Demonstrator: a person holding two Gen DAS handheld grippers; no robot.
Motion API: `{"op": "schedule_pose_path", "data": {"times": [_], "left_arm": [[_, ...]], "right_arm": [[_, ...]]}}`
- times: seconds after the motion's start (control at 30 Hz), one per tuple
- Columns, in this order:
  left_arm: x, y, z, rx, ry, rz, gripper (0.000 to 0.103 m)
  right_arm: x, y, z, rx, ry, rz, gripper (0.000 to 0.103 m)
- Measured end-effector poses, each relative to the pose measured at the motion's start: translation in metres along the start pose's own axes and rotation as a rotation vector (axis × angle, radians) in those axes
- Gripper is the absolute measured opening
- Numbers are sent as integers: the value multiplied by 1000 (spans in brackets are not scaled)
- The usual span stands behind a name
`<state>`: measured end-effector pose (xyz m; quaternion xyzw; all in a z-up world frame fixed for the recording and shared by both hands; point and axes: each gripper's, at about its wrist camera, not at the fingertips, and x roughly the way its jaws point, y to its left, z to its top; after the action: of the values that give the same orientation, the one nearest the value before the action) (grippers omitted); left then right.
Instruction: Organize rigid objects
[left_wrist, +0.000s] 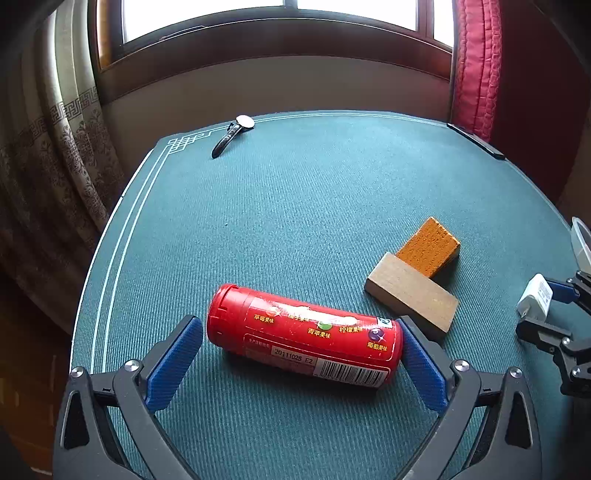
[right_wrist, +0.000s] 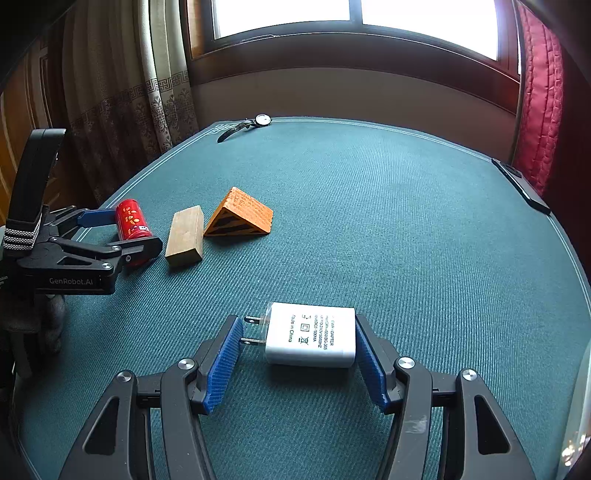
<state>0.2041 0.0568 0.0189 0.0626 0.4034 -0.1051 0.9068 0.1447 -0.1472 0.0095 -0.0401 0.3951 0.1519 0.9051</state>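
Observation:
A red candy canister (left_wrist: 303, 336) lies on its side on the green table mat (left_wrist: 295, 206). My left gripper (left_wrist: 303, 350) is open around it: the right pad touches its end, the left pad stands a little off the lid. In the right wrist view the canister (right_wrist: 131, 221) sits between those fingers. A white power adapter (right_wrist: 310, 334) lies flat between the pads of my open right gripper (right_wrist: 295, 350); the right pad touches it, and its prongs point at the left pad. It also shows in the left wrist view (left_wrist: 535, 301).
A wooden block (left_wrist: 413, 295) and an orange wedge (left_wrist: 430, 245) lie side by side right of the canister. A wristwatch (left_wrist: 232, 134) lies at the far left corner. A black flat device (right_wrist: 521, 184) sits at the far right edge. A clear container rim (left_wrist: 581, 240) shows at right.

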Motion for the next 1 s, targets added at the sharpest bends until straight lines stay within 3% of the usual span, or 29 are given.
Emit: {"op": "schedule_pose_path", "data": {"times": [0.3, 0.63, 1.0], "left_arm": [[-13, -18, -11, -2, -16, 8, 96], [-41, -21, -32, -192, -85, -14, 96], [-54, -37, -47, -246, -96, 12, 96]], "right_arm": [[-5, -5, -1, 28, -15, 2, 62], [-21, -6, -17, 29, -25, 7, 62], [-46, -20, -35, 73, -38, 35, 62]]}}
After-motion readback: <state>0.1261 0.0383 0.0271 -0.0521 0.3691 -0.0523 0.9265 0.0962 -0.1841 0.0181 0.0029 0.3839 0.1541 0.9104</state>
